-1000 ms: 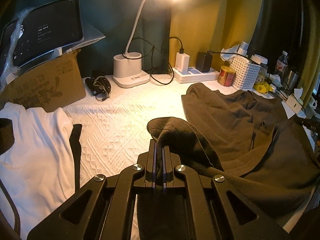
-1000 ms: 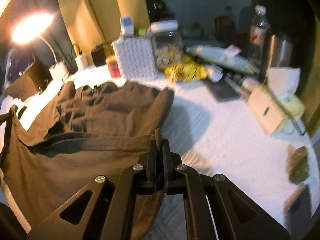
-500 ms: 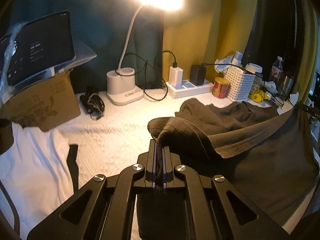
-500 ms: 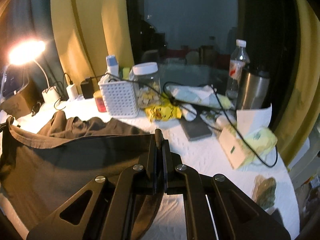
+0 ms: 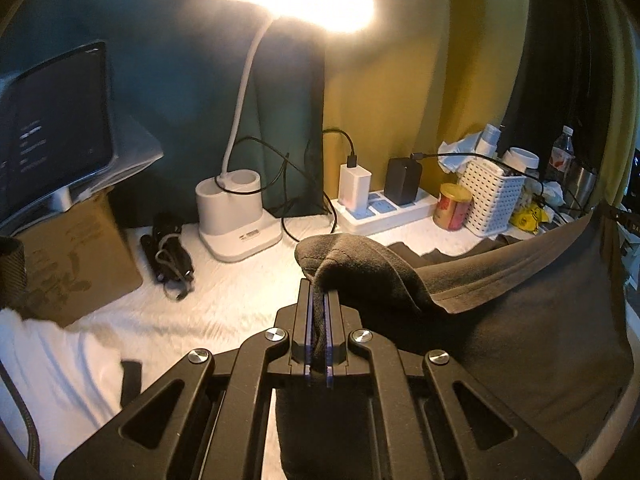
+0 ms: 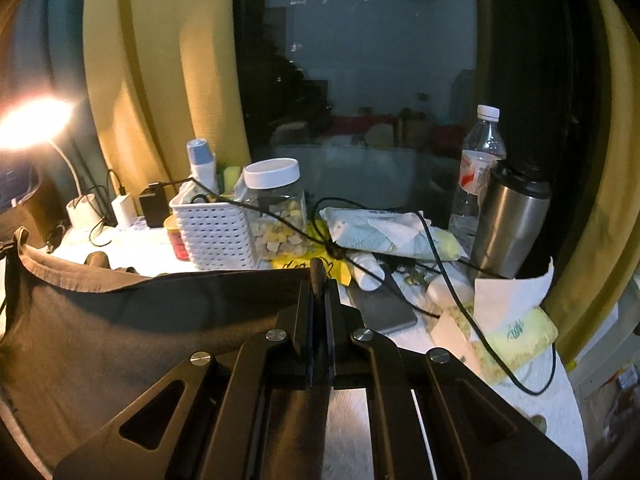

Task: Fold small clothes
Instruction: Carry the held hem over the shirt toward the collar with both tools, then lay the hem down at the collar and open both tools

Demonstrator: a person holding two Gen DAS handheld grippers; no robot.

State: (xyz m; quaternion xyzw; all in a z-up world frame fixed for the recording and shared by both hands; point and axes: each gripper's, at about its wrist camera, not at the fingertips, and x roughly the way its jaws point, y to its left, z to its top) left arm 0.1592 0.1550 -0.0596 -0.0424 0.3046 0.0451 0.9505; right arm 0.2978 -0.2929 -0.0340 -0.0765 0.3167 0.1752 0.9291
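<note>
We see the dark brown cotton garment lifted off the white textured counter, stretched between both grippers. Our left gripper has its fingers clenched on a bunched corner; our right gripper pinches the opposite edge, fingers closed on it. Behind it stand a white perforated plastic basket and a glowing white desk lamp.

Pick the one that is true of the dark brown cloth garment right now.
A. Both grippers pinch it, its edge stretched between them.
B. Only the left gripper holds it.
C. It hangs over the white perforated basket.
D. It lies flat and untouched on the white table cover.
A: the left gripper and the right gripper each have their fingers closed on the dark brown cloth garment, whose hemmed edge runs taut between them.
</note>
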